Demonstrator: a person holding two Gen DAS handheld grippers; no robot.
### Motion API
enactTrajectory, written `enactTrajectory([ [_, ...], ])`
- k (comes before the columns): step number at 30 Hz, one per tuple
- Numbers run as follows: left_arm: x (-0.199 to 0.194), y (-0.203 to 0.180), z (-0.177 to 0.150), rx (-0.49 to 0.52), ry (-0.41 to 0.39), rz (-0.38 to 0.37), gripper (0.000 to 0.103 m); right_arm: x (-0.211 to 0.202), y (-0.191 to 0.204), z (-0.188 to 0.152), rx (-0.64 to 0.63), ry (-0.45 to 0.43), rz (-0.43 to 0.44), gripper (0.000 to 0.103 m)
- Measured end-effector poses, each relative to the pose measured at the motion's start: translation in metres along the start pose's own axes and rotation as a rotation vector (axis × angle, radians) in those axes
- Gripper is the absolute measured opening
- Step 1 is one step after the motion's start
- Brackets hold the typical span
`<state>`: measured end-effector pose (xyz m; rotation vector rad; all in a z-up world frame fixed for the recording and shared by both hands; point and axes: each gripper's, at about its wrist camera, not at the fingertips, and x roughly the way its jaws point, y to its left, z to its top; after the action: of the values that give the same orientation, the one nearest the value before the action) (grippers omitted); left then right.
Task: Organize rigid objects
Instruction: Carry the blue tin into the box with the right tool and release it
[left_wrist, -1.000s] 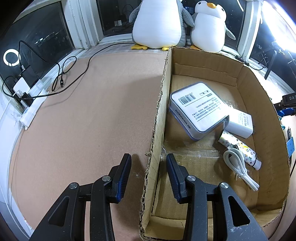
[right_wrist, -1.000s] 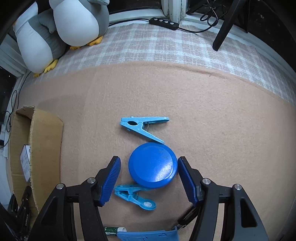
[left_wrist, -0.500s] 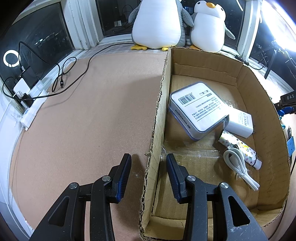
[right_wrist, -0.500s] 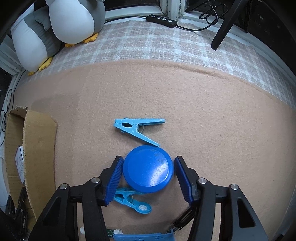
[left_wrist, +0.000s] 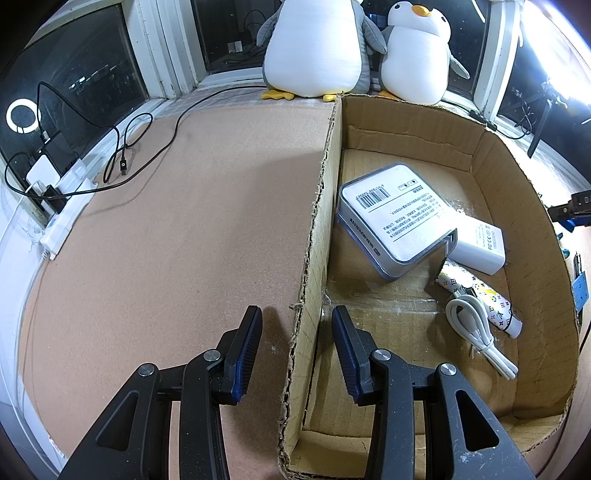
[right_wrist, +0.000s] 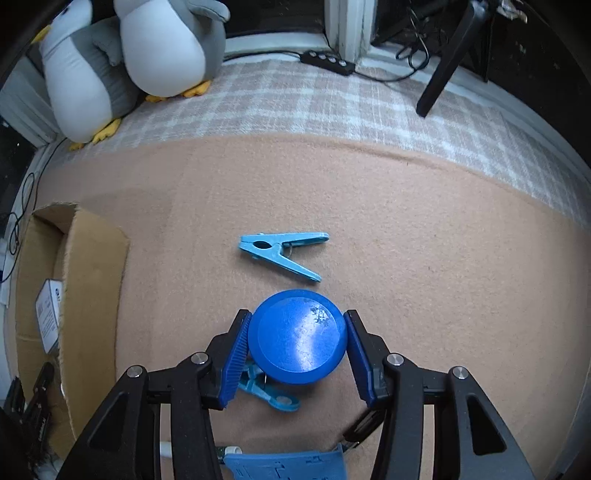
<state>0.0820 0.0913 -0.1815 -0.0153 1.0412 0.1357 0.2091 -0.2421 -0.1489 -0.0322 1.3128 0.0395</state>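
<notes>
While the right tongs (right_wrist: 297, 341) sit low centre in the right wrist view, their blue pads have just been closing and now press both sides of the blue disc (right_wrist: 297, 336). Disc: round, flat-topped, saturated blue plastic, rounded rim, glossy with a white glare patch and a few scuff marks on top. It partly covers a light blue clothespin (right_wrist: 269, 393) lying on the desk (right_wrist: 424, 258); whether the disc is off the surface, can't tell. Second light blue clothespin (right_wrist: 282, 254) lies just above the disc in the frame, apart from it, legs splayed to the right. Blue flat piece (right_wrist: 284, 466) at the bottom edge, partly cut off.

Left tongs (left_wrist: 297, 345), bottom centre of the left wrist view, straddle the left wall of the cardboard box (left_wrist: 317, 236): one finger outside over the desk, one inside. A gap shows between pads and wall, nothing gripped, though the jaws stand narrow.

Inside the box: grey-white flat case with barcode label (left_wrist: 397, 221), white charger block (left_wrist: 478, 245) touching its lower right corner, patterned white tube (left_wrist: 480, 295) below that, coiled white cable (left_wrist: 476, 332) lying across the tube. Box also shows at the left edge of the right wrist view.

Two plush penguins (left_wrist: 317, 48) at the top centre, behind the box. Black cables (left_wrist: 122, 158) at the upper left.
</notes>
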Motion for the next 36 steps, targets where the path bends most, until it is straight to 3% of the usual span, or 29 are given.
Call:
enactTrajectory([
  [6,0.000,0.001,0.000,0.000,-0.007,0.000,0.043,-0.041,0.015,-0.005,-0.039,-0.118,0.040,0.046],
  [11,0.000,0.001,-0.001,-0.003,-0.011,0.000,0.043,-0.072,0.049,-0.010,-0.102,-0.207,0.072,0.046],
  [17,0.000,0.002,-0.002,-0.006,-0.013,-0.002,0.043,-0.089,0.094,-0.017,-0.183,-0.254,0.137,0.046],
  [25,0.000,0.001,-0.002,-0.006,-0.013,-0.003,0.043,-0.094,0.139,-0.017,-0.247,-0.269,0.201,0.046],
  [36,0.000,0.002,-0.003,-0.006,-0.019,-0.005,0.043,-0.074,0.172,-0.012,-0.280,-0.242,0.207,0.046],
])
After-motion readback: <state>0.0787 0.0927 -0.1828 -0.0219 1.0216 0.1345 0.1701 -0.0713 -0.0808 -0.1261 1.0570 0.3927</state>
